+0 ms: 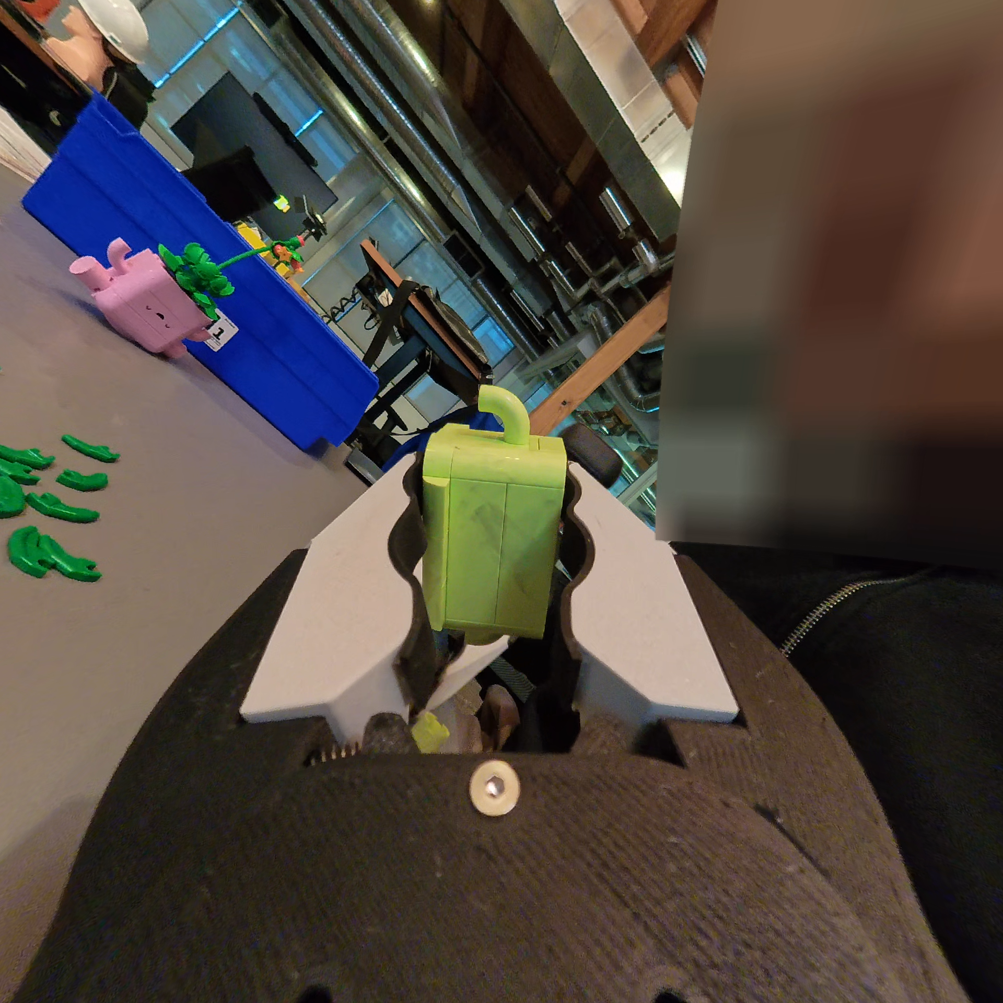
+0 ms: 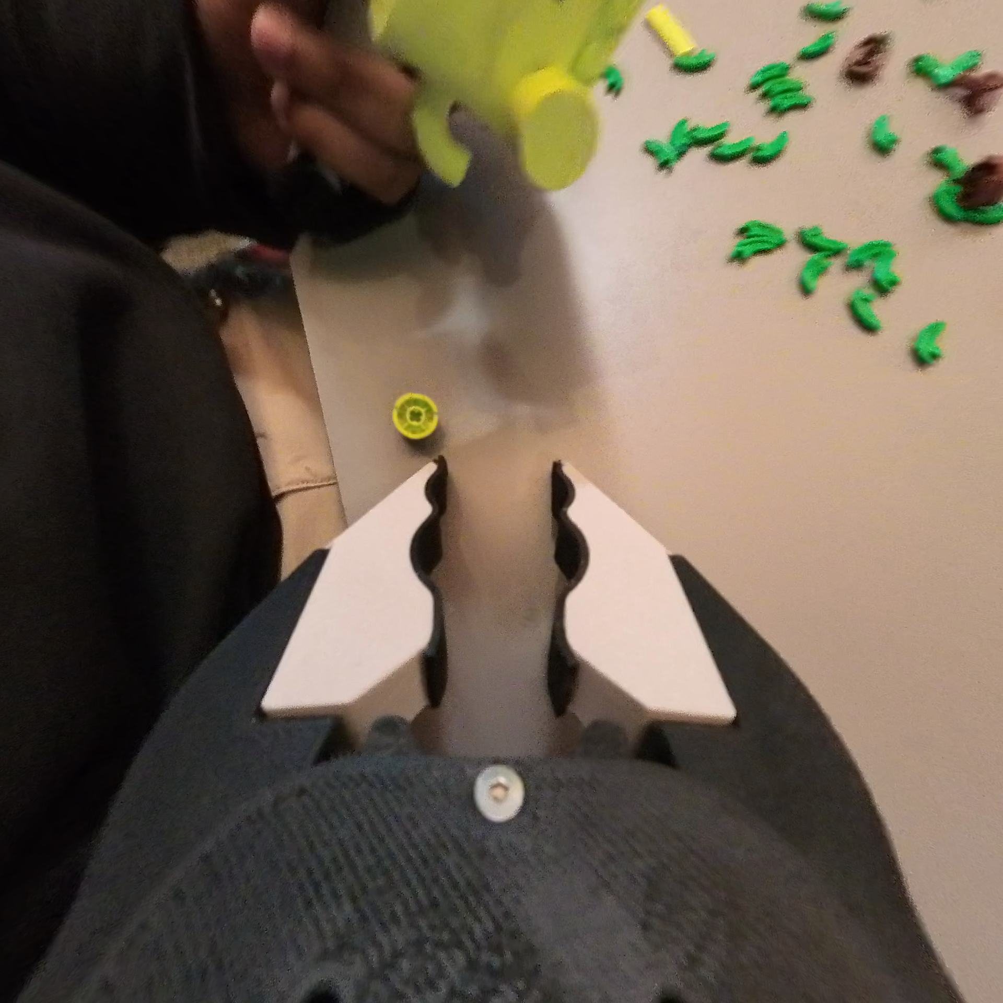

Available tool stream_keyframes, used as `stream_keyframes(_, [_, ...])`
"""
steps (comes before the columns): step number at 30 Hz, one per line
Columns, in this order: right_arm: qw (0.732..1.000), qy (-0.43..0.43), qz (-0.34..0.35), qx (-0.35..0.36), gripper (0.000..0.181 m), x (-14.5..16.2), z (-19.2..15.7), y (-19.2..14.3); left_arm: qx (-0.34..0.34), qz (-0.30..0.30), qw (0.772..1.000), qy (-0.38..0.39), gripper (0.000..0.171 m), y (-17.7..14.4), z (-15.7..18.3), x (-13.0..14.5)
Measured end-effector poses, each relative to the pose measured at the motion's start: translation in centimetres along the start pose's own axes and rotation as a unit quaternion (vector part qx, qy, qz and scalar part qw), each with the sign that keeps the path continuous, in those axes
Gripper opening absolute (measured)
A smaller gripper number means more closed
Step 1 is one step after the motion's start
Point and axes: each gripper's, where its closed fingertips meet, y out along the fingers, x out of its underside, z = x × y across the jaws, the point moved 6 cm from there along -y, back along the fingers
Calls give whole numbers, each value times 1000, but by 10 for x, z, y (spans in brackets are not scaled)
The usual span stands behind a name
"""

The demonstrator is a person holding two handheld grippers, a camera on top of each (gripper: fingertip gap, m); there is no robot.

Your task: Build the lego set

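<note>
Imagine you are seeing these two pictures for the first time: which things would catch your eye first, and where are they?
First, the lime-green lego body with a curved hook on top, clamped in the left hand-held gripper at the centre of the left wrist view. Next, the pink lego figure sprouting green leaves, standing before a blue bin. In the right wrist view, the right hand-held gripper is open and empty beside a small yellow-green round piece.
</note>
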Motion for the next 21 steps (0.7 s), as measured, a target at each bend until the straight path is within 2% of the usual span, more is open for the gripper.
stream_keyframes(6, [999,7,17,-26,39,-4,-17,5,2,6,1000,1,45,-1,0,-1])
stream_keyframes(12, [996,24,76,-45,38,-11,-28,-4,7,16,1000,-3,45,-3,0,-3])
stream_keyframes(20, [999,-24,27,-10,38,-24,-39,30,1,4,1000,11,45,-1,2,0])
stream_keyframes(21, [999,-28,22,1,33,-25,-38,33,0,3,1000,12,45,0,2,1])
